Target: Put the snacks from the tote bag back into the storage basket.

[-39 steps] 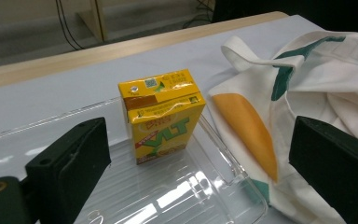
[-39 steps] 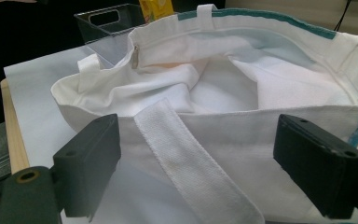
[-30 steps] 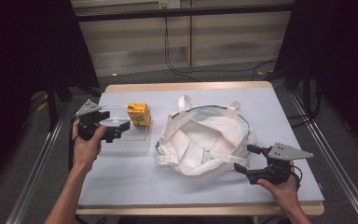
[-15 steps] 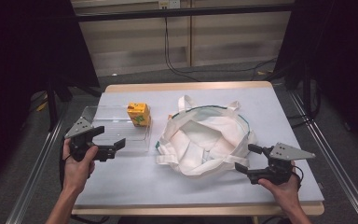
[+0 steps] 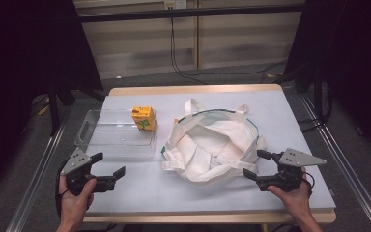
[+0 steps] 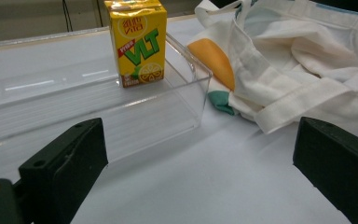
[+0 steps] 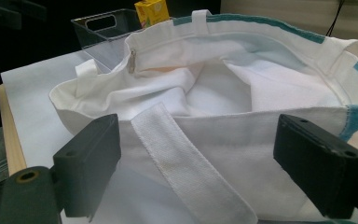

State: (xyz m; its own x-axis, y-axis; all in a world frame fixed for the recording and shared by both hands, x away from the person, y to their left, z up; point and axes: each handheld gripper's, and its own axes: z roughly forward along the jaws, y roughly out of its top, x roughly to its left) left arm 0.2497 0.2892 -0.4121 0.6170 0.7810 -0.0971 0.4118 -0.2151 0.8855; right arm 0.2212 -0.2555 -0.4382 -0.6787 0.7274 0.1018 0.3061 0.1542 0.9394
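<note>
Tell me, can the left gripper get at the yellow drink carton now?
Probably yes: the left gripper is open, and the drink carton stands upright in the clear tray, whose low near wall it would need to clear from above.

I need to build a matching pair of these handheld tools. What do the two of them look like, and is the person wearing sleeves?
Each tool, left and right, is black, with two blocky black jaws that have small round holes in them. A grey three-cornered plate with small holes sits on top of each. A black cable loops by each wrist. The person's forearms are bare, with no sleeves in the high view.
</note>
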